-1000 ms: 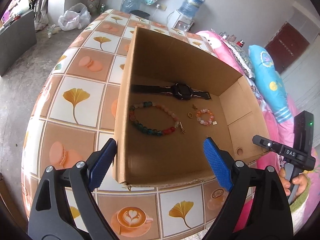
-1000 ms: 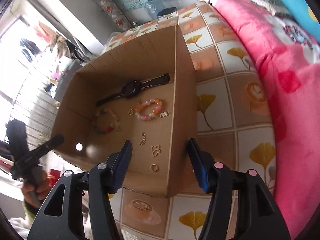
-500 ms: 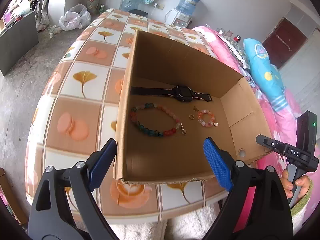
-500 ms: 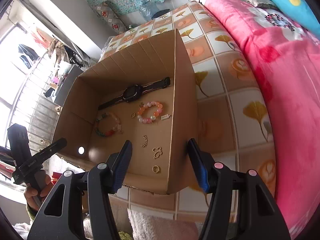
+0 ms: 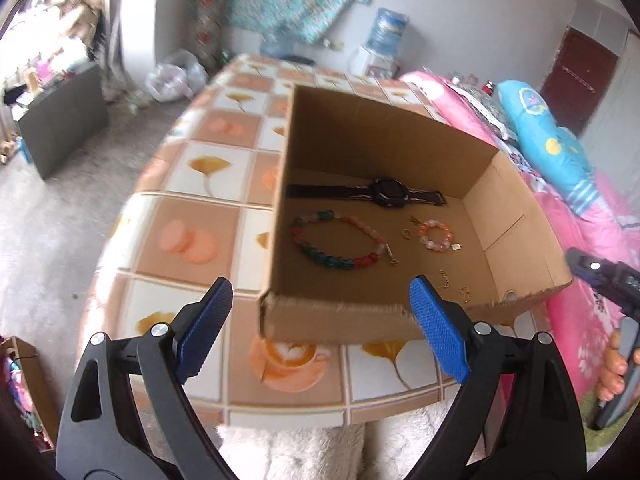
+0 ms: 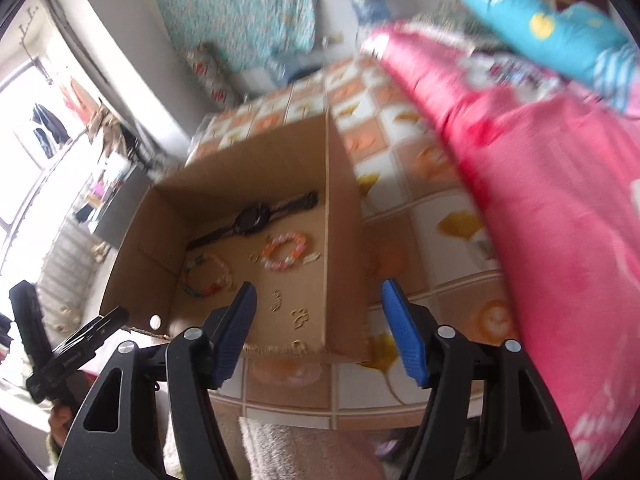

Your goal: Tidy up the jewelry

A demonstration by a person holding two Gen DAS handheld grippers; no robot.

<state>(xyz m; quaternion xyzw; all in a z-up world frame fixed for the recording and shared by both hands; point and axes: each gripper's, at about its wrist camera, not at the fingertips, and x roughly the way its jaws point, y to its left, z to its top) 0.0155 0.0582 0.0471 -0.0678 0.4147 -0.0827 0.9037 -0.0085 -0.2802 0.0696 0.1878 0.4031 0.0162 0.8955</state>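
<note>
Left gripper (image 5: 320,330): jaws spread wide, nothing between the blue pads, held short of the near wall of the cardboard box (image 5: 336,326). Right gripper (image 6: 318,334): jaws likewise wide and empty, straddling the near right corner of the box in its own view.

View differences. Left wrist view is sharp; right wrist view is motion-blurred. Left view shows the right gripper's handle at the right edge with fingers wrapped on it. Right view shows the left gripper's body low at the left edge. Right view alone shows a small gold ring (image 6: 298,346) just inside the near wall; that wall hides it in the left view. Right view also shows the pink blanket (image 6: 560,220) beside the table; left view shows the floor and a water dispenser (image 5: 384,46) far back.

Jewelry, all on the box floor, near to far: two small gold charms (image 5: 454,284) close to the near wall; then a large multicolour bead bracelet (image 5: 338,245) at left, with a small gold pendant at its right end; a small orange-pink bead bracelet (image 5: 436,236) to the right, with a gold ring (image 5: 407,233) just beside it; farthest, a black wristwatch (image 5: 386,193) laid flat along the back wall, strap extended.

The box sits on a tiled-pattern tablecloth (image 5: 192,240).
</note>
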